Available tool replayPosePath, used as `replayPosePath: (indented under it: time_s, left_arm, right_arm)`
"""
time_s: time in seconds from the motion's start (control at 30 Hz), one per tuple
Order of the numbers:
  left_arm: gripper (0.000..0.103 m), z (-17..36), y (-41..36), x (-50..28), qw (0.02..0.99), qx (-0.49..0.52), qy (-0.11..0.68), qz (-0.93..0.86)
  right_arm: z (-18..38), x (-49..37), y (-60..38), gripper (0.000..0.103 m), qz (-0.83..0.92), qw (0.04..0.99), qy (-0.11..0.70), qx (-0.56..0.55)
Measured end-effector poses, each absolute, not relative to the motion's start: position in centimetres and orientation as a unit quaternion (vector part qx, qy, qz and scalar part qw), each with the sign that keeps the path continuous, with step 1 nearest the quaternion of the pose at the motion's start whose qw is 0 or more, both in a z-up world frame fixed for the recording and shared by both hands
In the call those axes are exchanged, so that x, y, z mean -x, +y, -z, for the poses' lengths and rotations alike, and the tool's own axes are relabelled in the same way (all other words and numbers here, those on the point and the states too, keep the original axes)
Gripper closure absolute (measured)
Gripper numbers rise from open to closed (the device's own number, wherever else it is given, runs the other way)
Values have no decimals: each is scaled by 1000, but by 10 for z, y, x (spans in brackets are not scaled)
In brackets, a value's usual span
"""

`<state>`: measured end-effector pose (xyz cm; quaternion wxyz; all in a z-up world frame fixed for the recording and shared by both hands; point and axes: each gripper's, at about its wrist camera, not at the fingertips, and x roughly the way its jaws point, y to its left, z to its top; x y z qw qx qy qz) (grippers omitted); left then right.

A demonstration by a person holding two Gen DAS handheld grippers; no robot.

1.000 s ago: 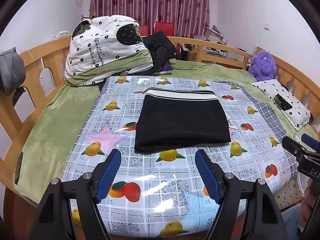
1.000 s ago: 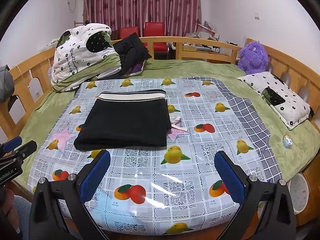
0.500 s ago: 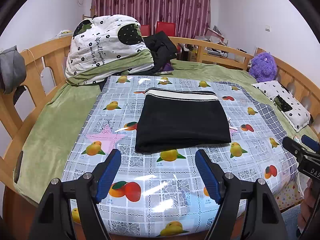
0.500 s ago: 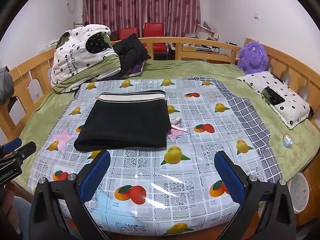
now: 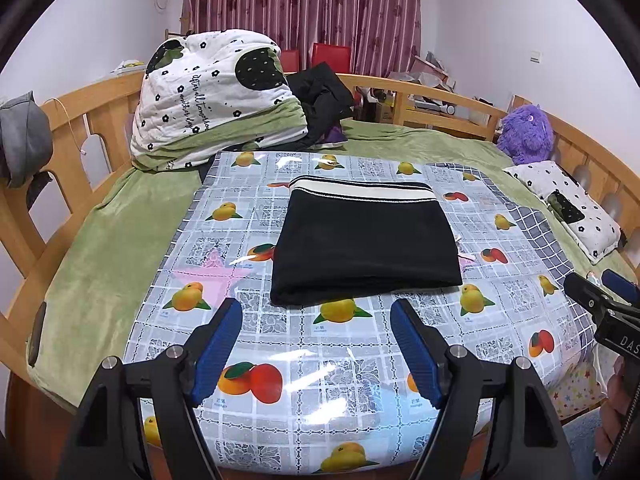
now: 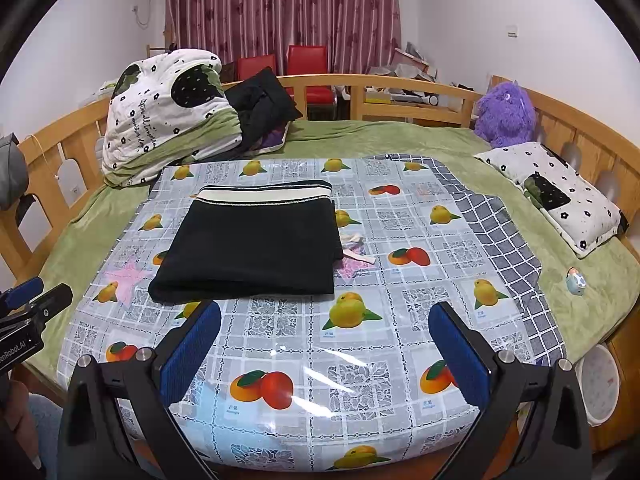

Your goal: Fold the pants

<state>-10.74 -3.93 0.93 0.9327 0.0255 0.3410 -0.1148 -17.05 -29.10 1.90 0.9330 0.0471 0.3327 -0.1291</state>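
From the left wrist view, we've got the left gripper (image 5: pixel 316 344) hanging over the near edge of the fruit-print tablecloth (image 5: pixel 352 392), jaws spread wide with nothing between them. The pants (image 5: pixel 364 246) are straight ahead of it, already looking like a tidy black rectangle, with the striped waistband (image 5: pixel 362 191) on the far side and the thick folded edge facing us. The long side runs left to right across the view, and the near edge sits just past the fingertips, not touching. Off at the right border we can spot the right gripper (image 5: pixel 608 300) poking in, well clear of the cloth bundle. Switching to the right wrist view, the right gripper (image 6: pixel 324 354) is also wide apart and empty, but here the pants (image 6: pixel 252 248) lie ahead and off to the left, so only the left finger lines up with their near right corner. The left gripper (image 6: pixel 34 300) shows at the left border. So we'd say the left hand is the one squared up on the bundle, and if another fold is wanted it'd probably go sideways, across that long axis. Honestly it looks close to done to us.
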Motion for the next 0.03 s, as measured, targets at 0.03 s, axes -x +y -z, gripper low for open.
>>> replayPosePath:
  time_s: [0.03]
  left_arm:
    - [28, -9, -39, 107, 933, -25, 341, 116]
  right_arm:
    - [-19, 170, -291, 1, 129, 933, 332, -47]
